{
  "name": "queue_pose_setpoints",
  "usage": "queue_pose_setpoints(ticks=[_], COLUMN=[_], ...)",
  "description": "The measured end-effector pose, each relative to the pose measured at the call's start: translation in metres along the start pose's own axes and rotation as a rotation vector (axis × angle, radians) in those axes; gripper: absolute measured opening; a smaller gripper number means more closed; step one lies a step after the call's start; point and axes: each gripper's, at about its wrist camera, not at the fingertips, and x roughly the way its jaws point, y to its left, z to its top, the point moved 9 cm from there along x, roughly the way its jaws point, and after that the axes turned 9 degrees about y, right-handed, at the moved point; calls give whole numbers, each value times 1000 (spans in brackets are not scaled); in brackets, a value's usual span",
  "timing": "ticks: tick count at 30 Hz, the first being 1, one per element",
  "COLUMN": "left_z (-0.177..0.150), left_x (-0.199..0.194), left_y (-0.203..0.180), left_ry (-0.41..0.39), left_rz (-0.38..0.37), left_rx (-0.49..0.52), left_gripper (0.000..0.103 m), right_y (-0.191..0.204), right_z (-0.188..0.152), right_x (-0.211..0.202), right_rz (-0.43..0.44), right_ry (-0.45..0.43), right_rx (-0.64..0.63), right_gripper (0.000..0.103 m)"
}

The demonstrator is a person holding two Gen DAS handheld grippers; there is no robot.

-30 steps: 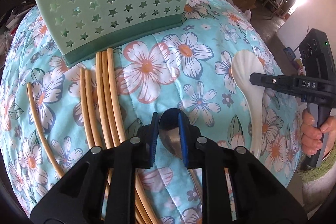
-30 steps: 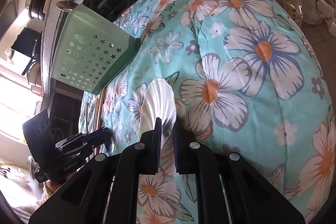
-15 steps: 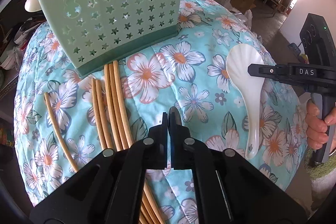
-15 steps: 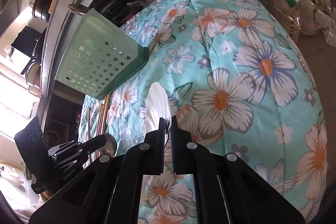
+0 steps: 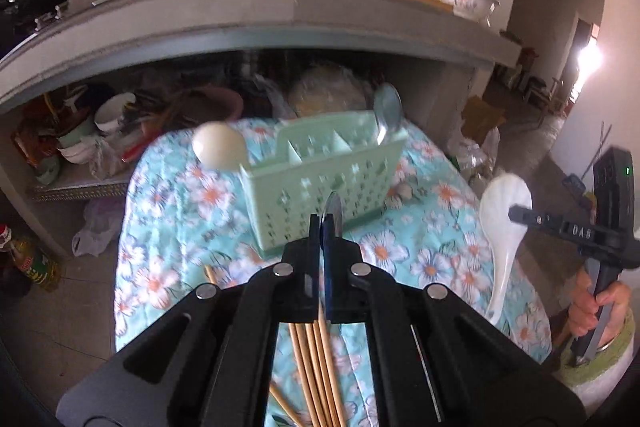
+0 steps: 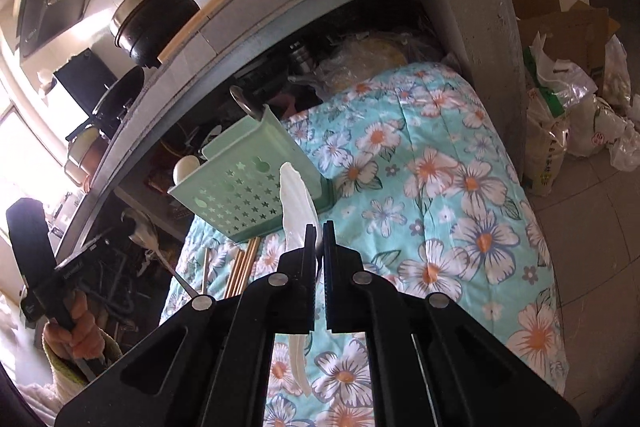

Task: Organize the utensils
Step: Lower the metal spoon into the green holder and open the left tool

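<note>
My left gripper (image 5: 322, 227) is shut on a metal spoon (image 5: 333, 207), held edge-on in the air in front of the green star-punched utensil basket (image 5: 320, 179). My right gripper (image 6: 319, 235) is shut on a white ceramic spoon (image 6: 296, 203), lifted off the floral cloth; it also shows in the left wrist view (image 5: 502, 223). The basket (image 6: 248, 187) holds a metal spoon (image 5: 387, 111) at its right end and a cream round-headed utensil (image 5: 218, 145) at its left end. Several bamboo chopsticks (image 5: 316, 359) lie on the cloth below my left gripper.
The floral cloth (image 6: 440, 187) covers a rounded table. A concrete counter (image 5: 248, 11) overhangs behind it, with pots, bottles and bowls on top and clutter beneath. Bags and a cardboard box (image 6: 568, 39) stand on the floor to the right.
Both grippers have risen well above the cloth with their spoons. The left gripper closed on the metal spoon one second ago. The views now look over the basket's rim.
</note>
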Motion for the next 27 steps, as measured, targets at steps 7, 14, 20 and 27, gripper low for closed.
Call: queue_pose_setpoints(ticks=[7,14,20,27], left_z=[82,126,132,116], left_x=[-57,-51,-13,31], left_y=[40,53,60,66], left_ry=[-239,-347,-320,-261], left_rz=[83,227,320,316], left_rx=[-132,-134,-75,-50], left_gripper=[1,1,1,1], right_y=[10,16,18,28], right_z=[6,9,14,23], right_x=[-6,-10,-11,-7], right_rz=[40,52,49,53], right_ry=[-15,-22,-19,-14], right_rx=[-13,-25,-39,-63], right_gripper=[4,4,4,4])
